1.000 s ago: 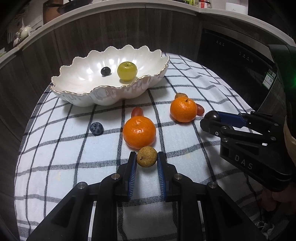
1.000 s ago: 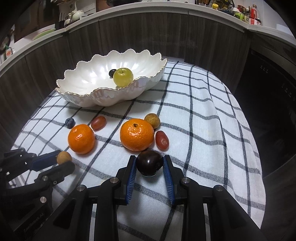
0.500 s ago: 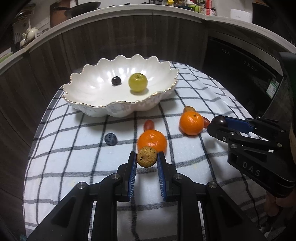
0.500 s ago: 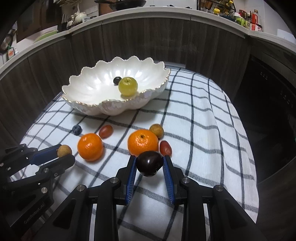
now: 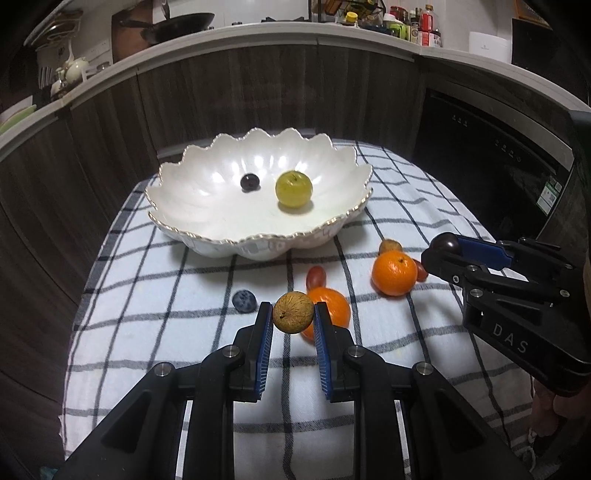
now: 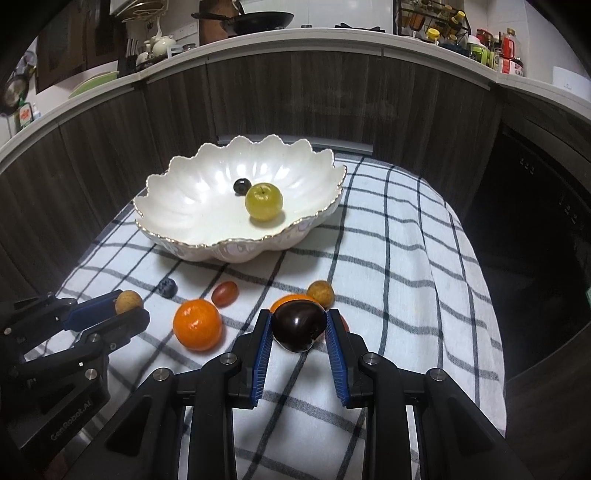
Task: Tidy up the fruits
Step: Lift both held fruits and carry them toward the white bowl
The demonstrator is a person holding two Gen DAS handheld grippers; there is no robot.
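My left gripper (image 5: 293, 312) is shut on a small brown fruit (image 5: 293, 312) and holds it above the checked cloth. My right gripper (image 6: 299, 326) is shut on a dark purple plum (image 6: 299, 326), also raised; it shows in the left wrist view (image 5: 443, 245). A white scalloped bowl (image 5: 192, 221) holds a green apple (image 5: 293, 188) and a dark grape (image 5: 249, 181). On the cloth lie two oranges (image 5: 393, 272) (image 5: 330, 308), a blueberry (image 5: 243, 301), a red grape tomato (image 5: 316, 277) and another brown fruit (image 5: 389, 244).
The checked cloth (image 6: 388, 229) covers a small table between dark wood cabinets. A black appliance front (image 5: 480, 155) stands to the right. A counter with a pan (image 6: 255, 18) and bottles runs behind.
Both grippers have lifted and pulled back with their fruits; the bowl and table fruits look farther off and lower in view.
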